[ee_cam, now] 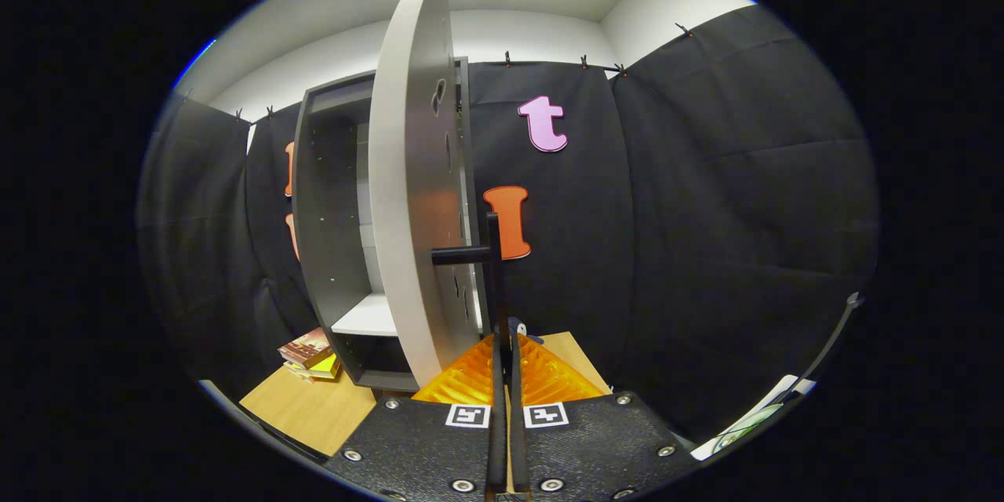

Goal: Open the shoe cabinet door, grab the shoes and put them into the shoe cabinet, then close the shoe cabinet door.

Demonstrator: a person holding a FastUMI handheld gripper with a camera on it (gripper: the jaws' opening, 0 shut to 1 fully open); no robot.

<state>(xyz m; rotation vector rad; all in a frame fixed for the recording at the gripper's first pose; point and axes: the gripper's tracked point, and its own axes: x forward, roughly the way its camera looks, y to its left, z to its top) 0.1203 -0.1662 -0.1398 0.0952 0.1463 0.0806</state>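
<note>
A: One gripper (506,345), fingers lying together, clamped on the vertical bar of the dark door handle (492,282) at 12 o'clock.

B: Task stage?

A: Door (412,196) is standing swung out, edge-on just ahead at 11 o'clock; I'm judging the opening step mostly done. Cabinet (329,220) is showing a white shelf (369,318) inside, no shoes on what is showing of it. Loading and closing are remaining.

B: Shoes?

A: A dark bit is peeking beyond the fingertips; can't tell what.

B: Clearances?

A: Books (310,351) are sitting at 10 o'clock on the wooden table (310,408), touching the cabinet's base. Room is opening toward 2 o'clock, up to the cloth wall.
</note>
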